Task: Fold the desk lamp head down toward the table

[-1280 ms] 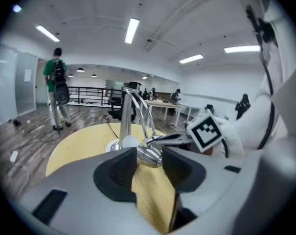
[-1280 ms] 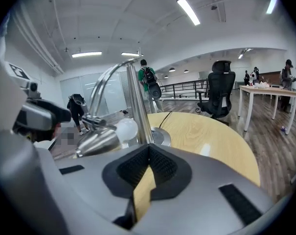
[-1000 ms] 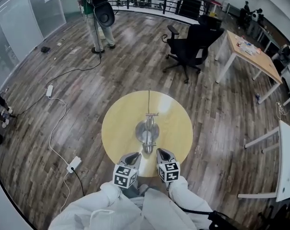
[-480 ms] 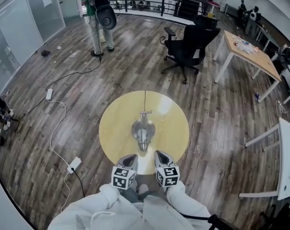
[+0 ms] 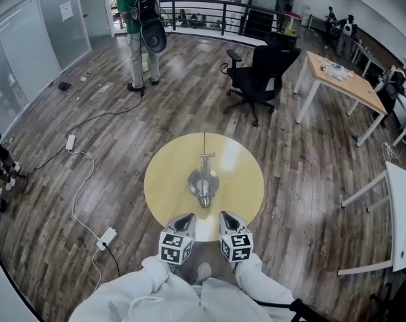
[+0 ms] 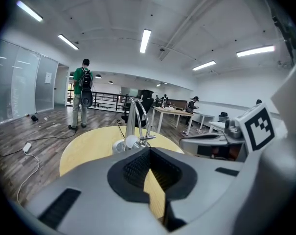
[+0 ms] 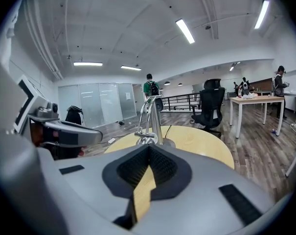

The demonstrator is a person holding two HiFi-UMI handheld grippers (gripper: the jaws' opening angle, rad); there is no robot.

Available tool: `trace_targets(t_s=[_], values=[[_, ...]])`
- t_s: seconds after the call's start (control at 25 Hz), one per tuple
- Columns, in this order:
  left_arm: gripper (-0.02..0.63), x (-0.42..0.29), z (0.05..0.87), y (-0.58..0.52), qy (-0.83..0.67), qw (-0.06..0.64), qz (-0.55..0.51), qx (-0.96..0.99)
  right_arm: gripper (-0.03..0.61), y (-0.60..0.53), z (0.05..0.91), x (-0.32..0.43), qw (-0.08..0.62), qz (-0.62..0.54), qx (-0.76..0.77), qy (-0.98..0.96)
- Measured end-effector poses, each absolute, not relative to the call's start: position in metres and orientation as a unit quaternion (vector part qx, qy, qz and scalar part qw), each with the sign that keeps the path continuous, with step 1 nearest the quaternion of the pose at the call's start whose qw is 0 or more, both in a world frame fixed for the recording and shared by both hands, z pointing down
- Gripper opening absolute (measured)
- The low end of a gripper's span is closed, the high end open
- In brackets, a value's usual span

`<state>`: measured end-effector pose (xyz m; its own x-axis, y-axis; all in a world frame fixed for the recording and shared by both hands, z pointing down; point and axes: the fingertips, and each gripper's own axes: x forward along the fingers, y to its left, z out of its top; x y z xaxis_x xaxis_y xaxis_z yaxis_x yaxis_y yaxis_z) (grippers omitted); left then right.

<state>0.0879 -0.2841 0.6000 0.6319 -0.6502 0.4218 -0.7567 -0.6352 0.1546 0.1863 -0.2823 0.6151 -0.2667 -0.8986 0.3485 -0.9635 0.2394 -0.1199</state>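
Note:
A silver desk lamp point(image 5: 203, 182) stands on its round base in the middle of the round yellow table point(image 5: 239, 193). Its head point(image 5: 205, 198) is bent low toward the near edge, and its cord runs to the far edge. My left gripper point(image 5: 186, 218) and right gripper point(image 5: 226, 216) hover side by side at the table's near edge, short of the lamp and apart from it. Both are shut with nothing between the pads. In the left gripper view the lamp point(image 6: 133, 126) rises just beyond the closed jaws point(image 6: 148, 150). The right gripper view shows the lamp point(image 7: 150, 117) the same way past its jaws point(image 7: 148, 147).
A black office chair point(image 5: 260, 72) and a wooden desk point(image 5: 340, 79) stand beyond the table. A person with a backpack point(image 5: 141, 25) stands far left by the railing. A power strip with cables point(image 5: 107, 237) lies on the floor at left. A white table point(image 5: 400, 213) is at right.
Both grippers have drawn back from the lamp head toward the table's near edge and risen a little. The lamp has stayed as it was.

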Motion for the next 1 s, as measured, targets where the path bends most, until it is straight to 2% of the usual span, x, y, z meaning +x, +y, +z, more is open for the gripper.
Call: trace_targets(t_s=[0.52, 1.0], values=[[0.002, 0.038, 0.572, -0.206, -0.366, 0.144, 0.122, 0.911, 0.012, -0.192, 0.596, 0.117, 0.081, 0.146, 0.633, -0.756], [0.002, 0.032, 0.559, -0.19, -0.384, 0.143, 0.106, 0.906, 0.012, -0.173, 0.57, 0.102, 0.08, 0.115, 0.622, -0.771]])
